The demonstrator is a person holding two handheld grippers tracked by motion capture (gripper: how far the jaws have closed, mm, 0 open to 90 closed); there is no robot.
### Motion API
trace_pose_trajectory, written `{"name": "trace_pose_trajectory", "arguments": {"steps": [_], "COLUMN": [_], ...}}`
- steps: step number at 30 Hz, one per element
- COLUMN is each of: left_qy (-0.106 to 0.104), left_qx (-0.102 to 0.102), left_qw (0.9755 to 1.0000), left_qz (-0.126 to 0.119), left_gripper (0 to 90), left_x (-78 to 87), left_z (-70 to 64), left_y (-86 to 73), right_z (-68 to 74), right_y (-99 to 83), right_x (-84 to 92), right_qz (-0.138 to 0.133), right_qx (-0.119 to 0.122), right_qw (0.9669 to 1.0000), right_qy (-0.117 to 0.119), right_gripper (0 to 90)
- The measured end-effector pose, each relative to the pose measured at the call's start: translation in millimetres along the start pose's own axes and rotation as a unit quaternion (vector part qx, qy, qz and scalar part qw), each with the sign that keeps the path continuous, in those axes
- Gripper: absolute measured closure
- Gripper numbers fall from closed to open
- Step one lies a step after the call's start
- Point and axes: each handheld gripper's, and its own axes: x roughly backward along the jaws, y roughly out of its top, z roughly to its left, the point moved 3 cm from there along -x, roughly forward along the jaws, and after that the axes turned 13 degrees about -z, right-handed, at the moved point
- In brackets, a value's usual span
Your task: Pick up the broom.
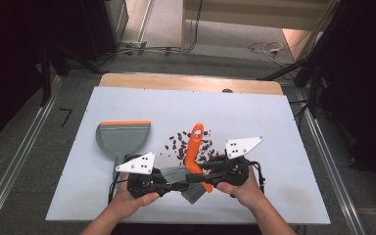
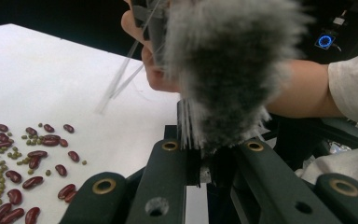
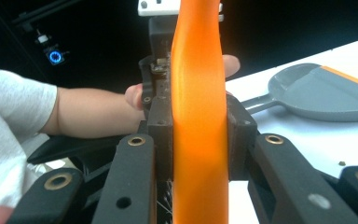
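A hand brush with an orange handle (image 1: 193, 147) and grey bristles (image 1: 175, 173) is held above the white board's front middle. My left gripper (image 1: 172, 182) is shut on the brush head; in the left gripper view (image 2: 200, 151) the bristles (image 2: 228, 70) fan up out of the closed jaws. From the right, my right gripper (image 1: 201, 169) is shut on the handle. The right gripper view (image 3: 199, 119) has the orange handle (image 3: 198, 93) clamped upright between both pads. Red and small green beans (image 1: 186, 144) (image 2: 23, 158) lie scattered behind the brush.
A grey dustpan with an orange lip (image 1: 122, 137) (image 3: 317, 93) lies flat at the left of the white board (image 1: 254, 117), its handle toward the front. Bare floor and metal rails flank the table; cables lie beyond its far edge.
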Motion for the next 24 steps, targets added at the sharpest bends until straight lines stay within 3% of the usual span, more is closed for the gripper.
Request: {"name": "trace_pose_trajectory", "arguments": {"steps": [3,6,10,12,14,17,20,21,22,24], "left_qy": [0.009,0.033,0.06,0.1,0.127,0.163,0.174,0.179,0.187,0.19], "left_qx": [0.003,-0.004,-0.009,-0.011,-0.009,-0.005,-0.006,-0.008,-0.01,-0.012], "left_qw": [0.9999,0.9994,0.9981,0.9949,0.9919,0.9865,0.9846,0.9835,0.982,0.9815], "left_qz": [-0.008,-0.007,-0.001,-0.009,-0.01,-0.018,-0.02,-0.02,-0.023,-0.023], "left_gripper": [80.6,59.8,39.2,28.2,19.4,10.4,3.1,3.1,1.1,0.6], "left_x": [1.1,1.7,9.4,18.3,24.8,33.4,38.6,40.8,44.5,46.0], "left_z": [1.4,1.7,3.7,7.3,11.9,17.5,19.7,20.2,21.2,21.5], "left_y": [-0.3,-0.3,-1.2,-0.5,-0.2,0.9,1.9,2.3,2.5,2.4], "right_z": [1.5,0.8,-3.6,-5.7,-8.7,-13.1,-17.7,-17.7,-21.4,-23.8], "right_y": [1.7,3.6,6.6,8.0,8.9,9.5,9.6,9.6,9.4,9.0], "right_x": [-0.1,1.4,7.6,11.5,15.1,19.8,24.4,24.4,27.9,29.9], "right_qz": [0.004,0.004,-0.012,-0.015,-0.018,-0.018,-0.015,-0.015,-0.014,-0.011], "right_qx": [0.003,0.009,0.007,0.014,0.011,0.012,0.015,0.015,0.015,0.02], "right_qw": [0.9999,0.9993,0.9974,0.9949,0.9935,0.9887,0.9836,0.9836,0.98,0.9765], "right_qy": [-0.014,-0.035,-0.071,-0.099,-0.112,-0.148,-0.179,-0.179,-0.198,-0.214], "right_gripper": [68.9,68.9,68.9,68.9,68.8,68.8,68.8,68.8,68.8,68.9]}}
